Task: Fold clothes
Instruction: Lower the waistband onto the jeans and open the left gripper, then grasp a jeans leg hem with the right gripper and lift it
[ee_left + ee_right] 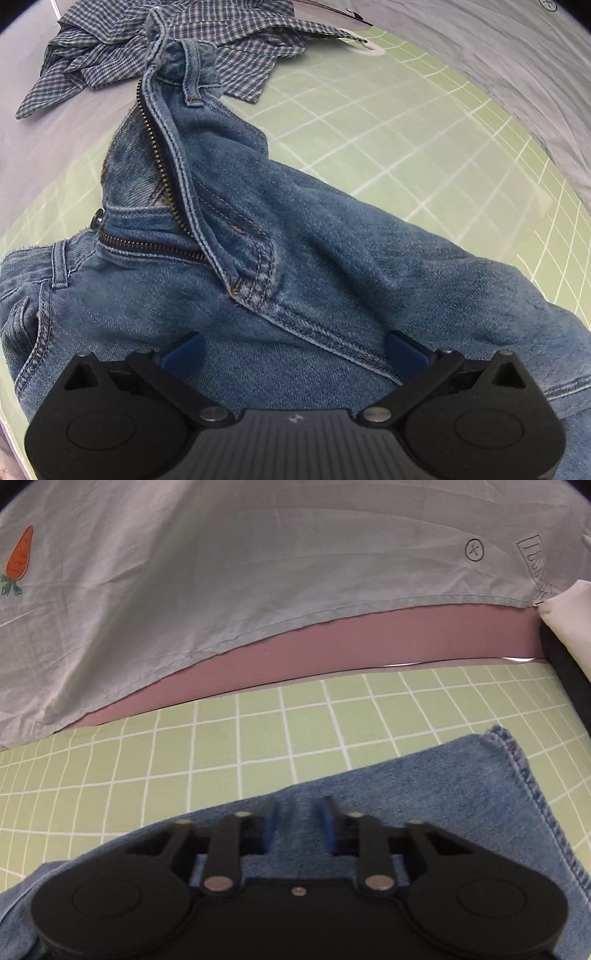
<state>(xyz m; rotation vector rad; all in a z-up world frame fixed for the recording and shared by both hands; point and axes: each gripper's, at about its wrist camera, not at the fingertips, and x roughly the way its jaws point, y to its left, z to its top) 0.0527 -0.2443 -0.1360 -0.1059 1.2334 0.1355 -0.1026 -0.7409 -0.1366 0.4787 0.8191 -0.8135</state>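
A pair of blue jeans (280, 266) lies crumpled on the green grid mat (406, 129), its fly unzipped and one waistband end raised toward the back. My left gripper (295, 354) hangs just over the crotch seam, jaws wide open, with denim under both blue pads (184, 354) but nothing gripped. In the right wrist view a jeans leg (443, 794) with a stitched hem lies flat on the mat (221, 738). My right gripper (299, 823) sits low on that leg, its pads drawn close with a ridge of denim pinched between them.
A crumpled blue checked shirt (166, 55) lies behind the jeans at the back left. A grey sheet (221, 572) with a carrot print (18, 561) covers the pink surface (369, 646) beyond the mat. A white padded thing (569, 620) sits at the right edge.
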